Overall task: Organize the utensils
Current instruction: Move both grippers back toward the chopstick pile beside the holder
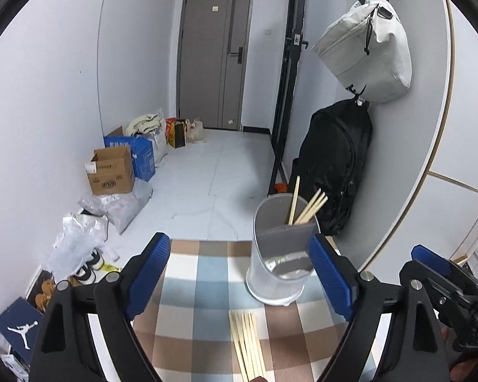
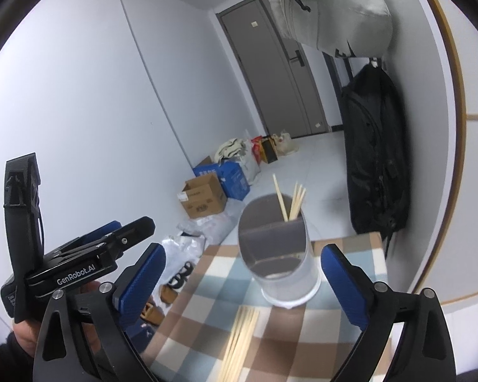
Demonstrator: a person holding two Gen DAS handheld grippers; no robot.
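A clear plastic utensil holder (image 1: 280,254) with a grey divider stands on the checkered tablecloth (image 1: 194,286) and holds several wooden chopsticks (image 1: 306,207). A bundle of loose chopsticks (image 1: 247,343) lies on the cloth in front of it. My left gripper (image 1: 239,273) is open and empty, its blue pads either side of the holder's near side. In the right wrist view the holder (image 2: 280,264), its chopsticks (image 2: 291,202) and the blurred loose bundle (image 2: 239,340) show. My right gripper (image 2: 243,277) is open and empty above the bundle.
The table's far edge drops to a white tiled floor (image 1: 213,172). Cardboard boxes (image 1: 113,170) and plastic bags (image 1: 79,238) line the left wall. A black backpack (image 1: 334,165) and a white bag (image 1: 366,47) hang on the right wall. The right gripper shows at right (image 1: 443,273).
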